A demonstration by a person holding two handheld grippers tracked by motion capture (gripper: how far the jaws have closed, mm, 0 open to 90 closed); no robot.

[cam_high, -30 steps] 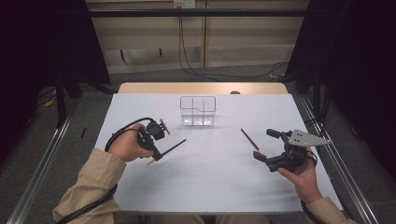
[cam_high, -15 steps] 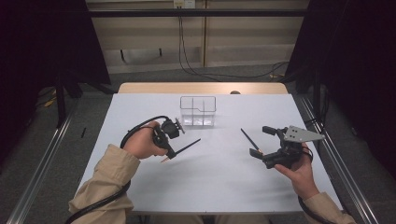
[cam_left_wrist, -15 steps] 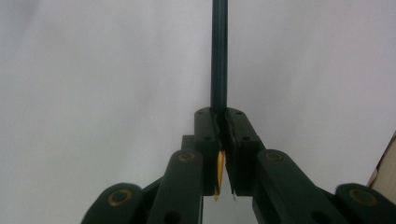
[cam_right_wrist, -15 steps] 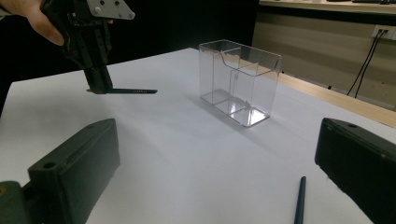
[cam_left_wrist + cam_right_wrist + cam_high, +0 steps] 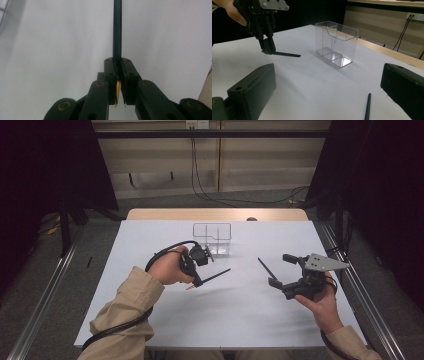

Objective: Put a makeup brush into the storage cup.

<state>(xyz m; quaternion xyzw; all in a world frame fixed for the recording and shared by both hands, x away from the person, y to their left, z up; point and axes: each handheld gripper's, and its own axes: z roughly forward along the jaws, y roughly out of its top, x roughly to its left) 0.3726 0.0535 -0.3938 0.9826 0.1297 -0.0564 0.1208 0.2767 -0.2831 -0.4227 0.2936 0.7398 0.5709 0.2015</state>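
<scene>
Low in the right gripper view, the right gripper (image 5: 322, 95) shows its two black jaws spread wide with nothing between them, bare white table (image 5: 240, 320) in the gap. In the high view that gripper (image 5: 277, 270) sits at right of centre, held in the person's right hand (image 5: 320, 300). Just beyond its jaws a second dark pencil (image 5: 265, 268) lies flat on the table, untouched. Left of centre, the left gripper (image 5: 197, 281) is clamped on a slim dark green pencil with a gold tip (image 5: 212, 278), carried just above the surface; the left gripper view has the pencil (image 5: 117, 30) running straight up from the pinched jaws. Farther back, at upper centre, stands the clear plastic two-compartment box (image 5: 212, 239), upright, apart from both pencils.
</scene>
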